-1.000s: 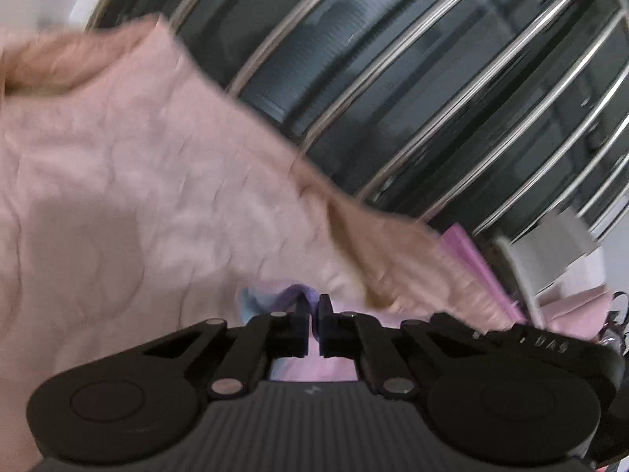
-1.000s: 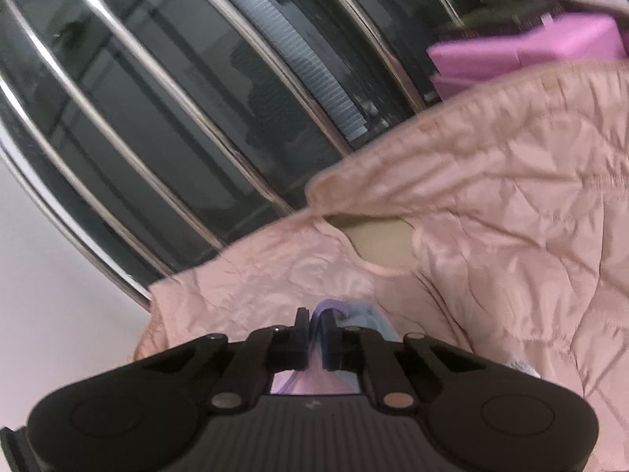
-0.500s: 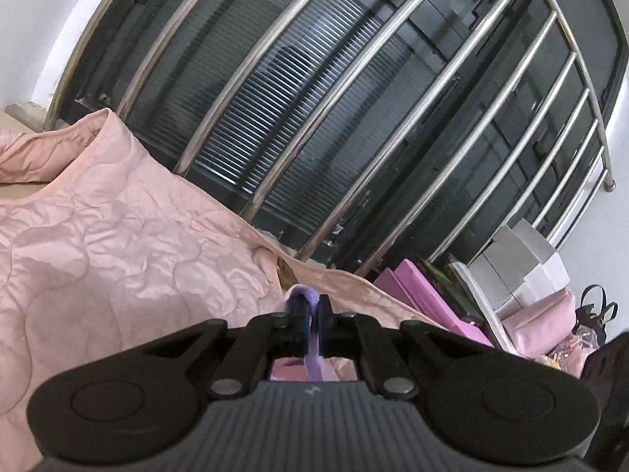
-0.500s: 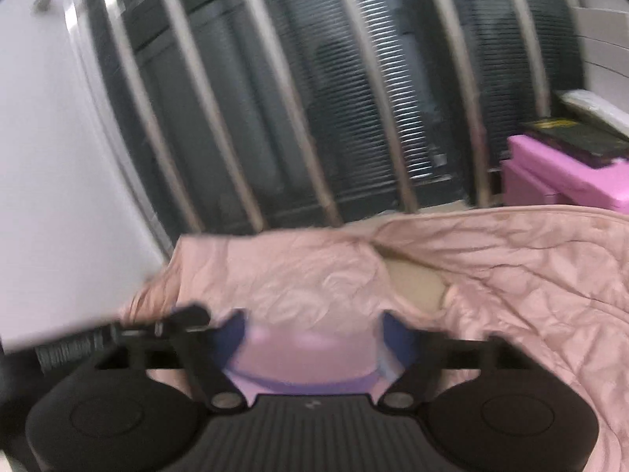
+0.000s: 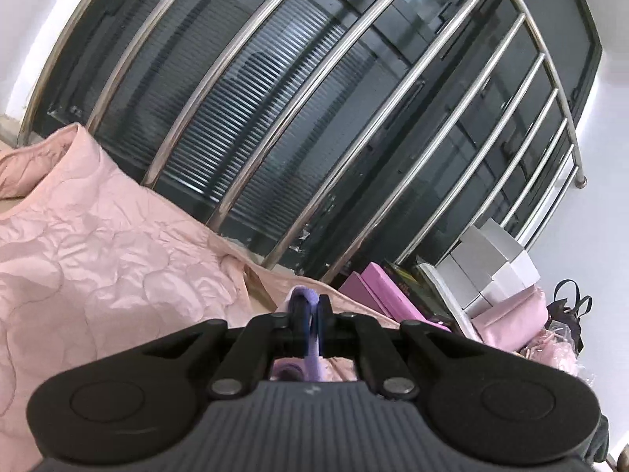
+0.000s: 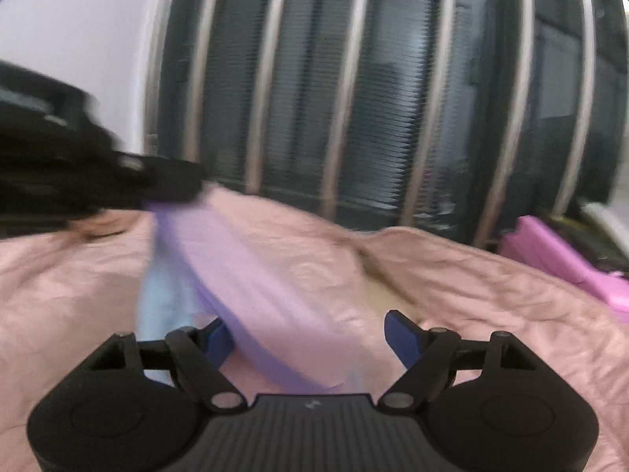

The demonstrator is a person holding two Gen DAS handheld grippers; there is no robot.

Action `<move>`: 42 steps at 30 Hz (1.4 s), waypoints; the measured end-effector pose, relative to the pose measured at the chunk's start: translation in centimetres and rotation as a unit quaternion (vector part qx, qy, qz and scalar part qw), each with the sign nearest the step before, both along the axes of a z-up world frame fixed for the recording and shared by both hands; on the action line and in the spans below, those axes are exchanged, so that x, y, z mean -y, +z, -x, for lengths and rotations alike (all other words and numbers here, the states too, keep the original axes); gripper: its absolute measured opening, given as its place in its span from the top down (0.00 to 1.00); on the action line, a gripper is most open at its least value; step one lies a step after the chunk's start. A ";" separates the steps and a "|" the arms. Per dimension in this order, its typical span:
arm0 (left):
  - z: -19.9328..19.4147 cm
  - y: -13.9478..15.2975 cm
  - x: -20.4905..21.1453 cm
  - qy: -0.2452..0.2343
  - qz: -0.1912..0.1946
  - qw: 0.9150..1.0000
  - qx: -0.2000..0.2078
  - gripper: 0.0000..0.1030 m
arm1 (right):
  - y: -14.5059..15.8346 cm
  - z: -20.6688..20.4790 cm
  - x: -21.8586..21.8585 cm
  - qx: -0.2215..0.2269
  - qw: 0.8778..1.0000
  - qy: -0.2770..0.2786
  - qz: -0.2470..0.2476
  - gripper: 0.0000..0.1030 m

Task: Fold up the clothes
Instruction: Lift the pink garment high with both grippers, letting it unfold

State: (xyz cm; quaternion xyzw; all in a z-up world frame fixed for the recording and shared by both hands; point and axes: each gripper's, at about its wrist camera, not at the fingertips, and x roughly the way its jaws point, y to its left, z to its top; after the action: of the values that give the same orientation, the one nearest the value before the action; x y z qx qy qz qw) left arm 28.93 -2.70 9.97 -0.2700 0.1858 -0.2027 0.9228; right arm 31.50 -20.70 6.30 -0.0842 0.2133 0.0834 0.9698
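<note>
While the left tool (image 5: pixel 309 324) pinches the lilac garment (image 6: pixel 251 283), the right tool (image 6: pixel 310 334) gapes wide — cloth draped over the pink quilt (image 6: pixel 491 287).

Soft daylight fills both pictures. The left view is sharp, with bright glints on the shiny curved metal window bars (image 5: pixel 354 126) and a dark shadow on the crinkly pink quilted blanket (image 5: pixel 98 259). The right view is smeared: the hanging purple and blue cloth (image 6: pixel 251 291) looks fuzzy. Straight lines bend near the edges.
</note>
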 end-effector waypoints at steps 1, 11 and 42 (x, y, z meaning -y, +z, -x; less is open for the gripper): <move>0.0 0.1 0.1 -0.005 -0.002 1.000 0.003 0.97 | -0.1 -0.2 0.6 0.008 1.000 -0.022 -0.010 0.24; 1.1 0.0 2.5 -0.021 -0.145 0.987 0.061 0.57 | 1.0 -0.2 6.0 0.017 0.986 -0.035 -0.162 0.98; 4.4 1.0 4.4 0.037 -0.307 0.941 0.138 0.98 | 7.6 7.0 4.4 0.150 0.981 0.021 -0.124 0.98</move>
State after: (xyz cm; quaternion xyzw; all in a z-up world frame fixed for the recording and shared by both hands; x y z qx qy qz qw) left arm 24.48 -7.14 10.95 0.0503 0.0995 -0.1369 0.9843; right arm 24.50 -25.06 13.86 0.0208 0.0520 0.1160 0.9917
